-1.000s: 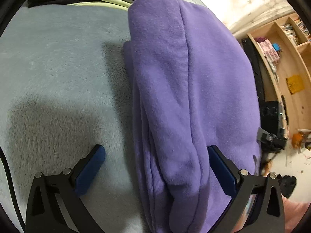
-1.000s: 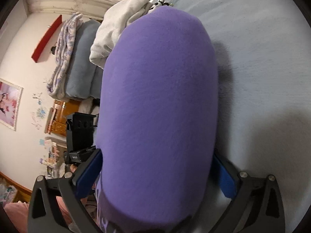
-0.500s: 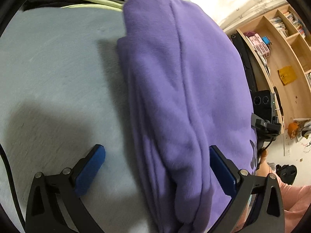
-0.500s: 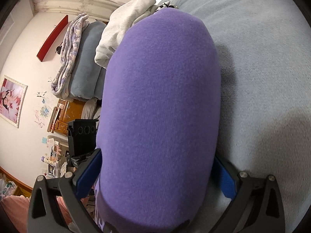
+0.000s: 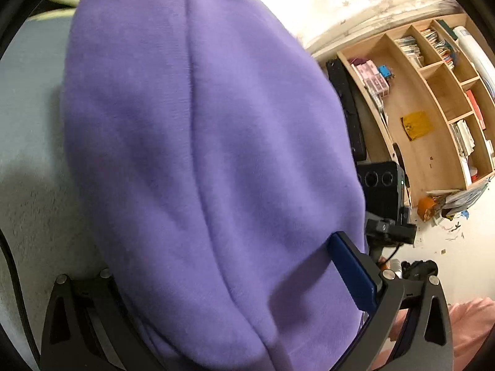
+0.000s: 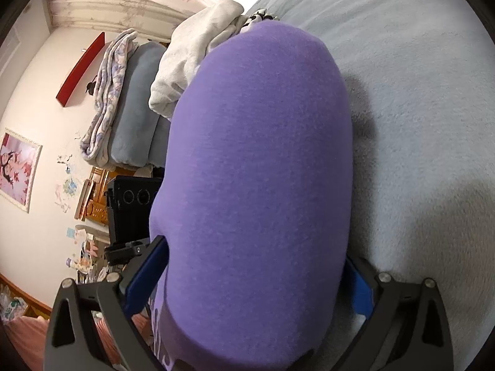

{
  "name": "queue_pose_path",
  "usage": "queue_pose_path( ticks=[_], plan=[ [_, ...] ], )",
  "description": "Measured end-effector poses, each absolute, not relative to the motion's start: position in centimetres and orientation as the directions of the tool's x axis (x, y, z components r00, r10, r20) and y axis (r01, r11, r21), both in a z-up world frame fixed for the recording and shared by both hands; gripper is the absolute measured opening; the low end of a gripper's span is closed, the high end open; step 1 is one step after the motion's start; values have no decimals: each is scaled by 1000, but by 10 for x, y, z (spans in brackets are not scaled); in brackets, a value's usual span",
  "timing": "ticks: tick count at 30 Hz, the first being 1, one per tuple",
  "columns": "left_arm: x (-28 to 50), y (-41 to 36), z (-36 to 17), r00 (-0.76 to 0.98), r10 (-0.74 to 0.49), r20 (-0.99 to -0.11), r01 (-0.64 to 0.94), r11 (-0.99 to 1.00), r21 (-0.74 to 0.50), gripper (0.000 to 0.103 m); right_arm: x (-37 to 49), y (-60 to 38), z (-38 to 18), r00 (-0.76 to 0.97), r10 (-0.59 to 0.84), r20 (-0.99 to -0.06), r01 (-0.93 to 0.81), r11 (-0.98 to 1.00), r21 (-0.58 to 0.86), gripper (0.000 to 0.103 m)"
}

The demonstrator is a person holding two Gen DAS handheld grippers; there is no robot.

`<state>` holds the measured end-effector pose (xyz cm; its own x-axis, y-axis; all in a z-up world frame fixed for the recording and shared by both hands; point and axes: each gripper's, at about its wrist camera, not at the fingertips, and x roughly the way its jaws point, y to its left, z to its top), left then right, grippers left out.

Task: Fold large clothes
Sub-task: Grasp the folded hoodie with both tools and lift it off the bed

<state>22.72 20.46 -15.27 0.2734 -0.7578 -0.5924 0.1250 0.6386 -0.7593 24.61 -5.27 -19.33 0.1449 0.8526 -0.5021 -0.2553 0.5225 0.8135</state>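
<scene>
Between the wide-spread fingers of the left tool (image 5: 235, 278) bulges the folded purple sweatshirt (image 5: 198, 142), over the grey blanket (image 5: 27, 160). The right tool (image 6: 256, 281) straddles it too, fingers wide against both sides.

The purple sweatshirt (image 5: 201, 154) is soft matt fleece, kinda fuzzy, with a finer knit look in the right wrist view. The pale blue blanket (image 6: 433, 123) under it is plush and nappy. The left gripper (image 5: 222, 281) and right gripper (image 6: 256, 275) have matt black frames, shiny metal screws and smooth blue pads (image 5: 352, 275). The bookshelf (image 5: 411, 99) is light, smooth wood.
</scene>
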Motion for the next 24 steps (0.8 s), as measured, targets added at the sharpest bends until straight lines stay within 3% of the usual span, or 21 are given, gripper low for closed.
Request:
queue_pose_path(
  ticks=[5, 13, 18, 24],
  plan=[
    [213, 213, -125, 382, -754, -534, 143, 619, -772, 81, 238, -56, -170, 183, 857, -481, -282, 515, 810, 84],
    [203, 228, -44, 475, -722, -503, 193, 644, -740, 80, 228, -56, -105, 267, 881, -391, -367, 468, 804, 82],
    [218, 252, 46, 543, -672, -504, 250, 702, -667, 80, 244, -35, -41, 291, 912, -289, -456, 398, 796, 82],
    [291, 304, 162, 634, -561, -532, 284, 809, -515, 81, 320, 18, 30, 293, 946, -141, -528, 283, 801, 82]
  ],
)
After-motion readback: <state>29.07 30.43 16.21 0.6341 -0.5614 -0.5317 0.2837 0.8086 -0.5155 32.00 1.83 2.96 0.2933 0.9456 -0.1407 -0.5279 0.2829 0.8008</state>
